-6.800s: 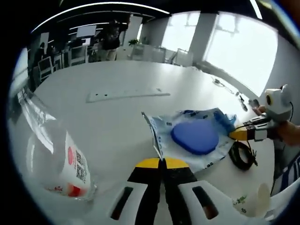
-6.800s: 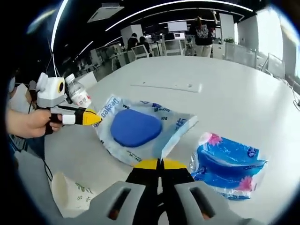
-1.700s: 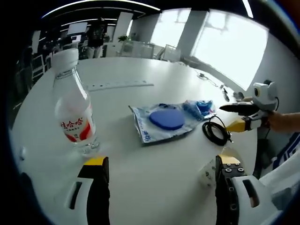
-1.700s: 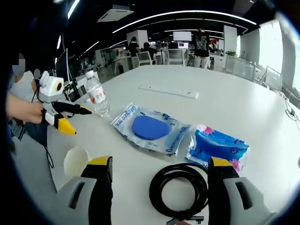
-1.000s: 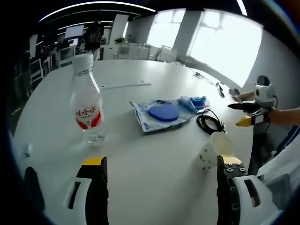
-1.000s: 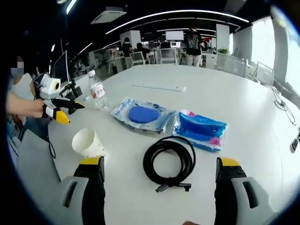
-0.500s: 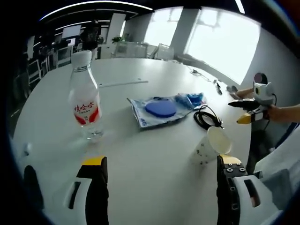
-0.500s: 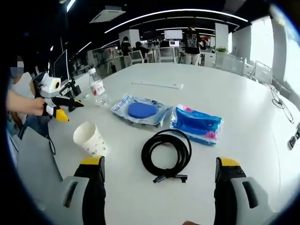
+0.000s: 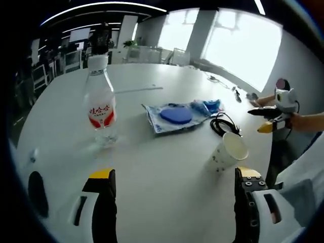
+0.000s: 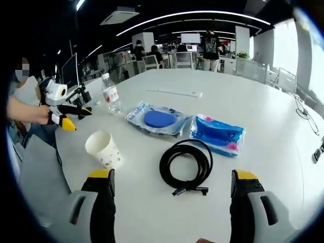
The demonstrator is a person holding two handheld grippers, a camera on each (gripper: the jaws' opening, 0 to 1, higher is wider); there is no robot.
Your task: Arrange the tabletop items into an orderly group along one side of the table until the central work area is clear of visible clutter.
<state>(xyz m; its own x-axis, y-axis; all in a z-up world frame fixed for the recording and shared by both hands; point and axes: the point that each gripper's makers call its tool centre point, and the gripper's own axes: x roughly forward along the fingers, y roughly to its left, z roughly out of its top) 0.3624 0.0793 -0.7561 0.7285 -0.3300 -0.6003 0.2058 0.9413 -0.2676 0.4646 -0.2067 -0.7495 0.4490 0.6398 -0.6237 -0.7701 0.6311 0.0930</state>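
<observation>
While both tools [image 9: 172, 202] [image 10: 172, 202] hang wide open holding nothing, bottle [image 9: 102, 109], cup [image 10: 104, 148] and cable [image 10: 186, 164] sit on the table [image 10: 273, 116].

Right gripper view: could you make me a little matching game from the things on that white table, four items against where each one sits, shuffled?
Things:
1. water bottle
2. paper cup
3. black cable
4. blue tissue pack

Places or states:
A. coiled in a loop, nearest the camera
B. lying flat, right of the pouch with the blue pad
C. upright, far left, red label
D. standing open-topped, left of the coil

Pairs: 1-C, 2-D, 3-A, 4-B
</observation>
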